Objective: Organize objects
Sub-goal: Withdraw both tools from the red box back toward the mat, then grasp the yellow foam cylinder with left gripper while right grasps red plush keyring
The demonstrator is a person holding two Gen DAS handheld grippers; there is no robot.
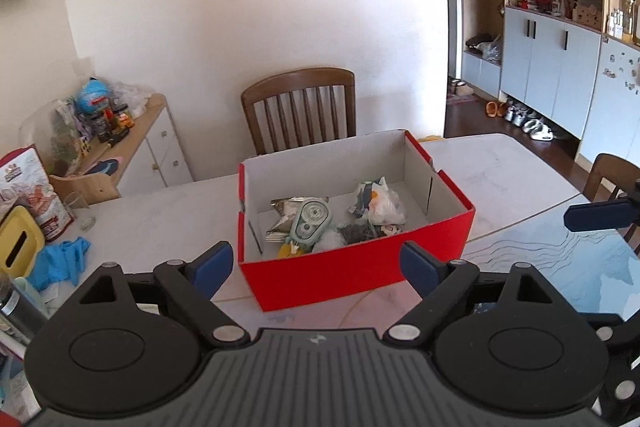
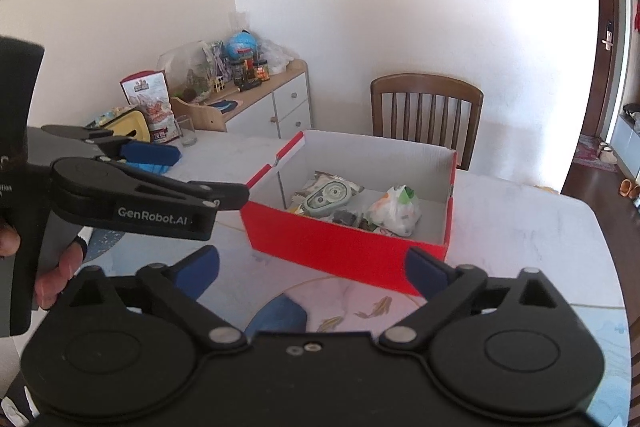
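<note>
though jumbled, items crowd the red box [image 1: 352,267], its near wall hiding some.

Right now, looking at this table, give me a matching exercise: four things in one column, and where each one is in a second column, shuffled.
Things:
1. tape dispenser
2. blue glove
3. glass
4. chair

Places:
A. behind the table, against the wall
B. inside the red box
C. crumpled on the table, left of the box
D. upright on the table beside a printed bag

Pairs: 1-B, 2-C, 3-D, 4-A
</note>
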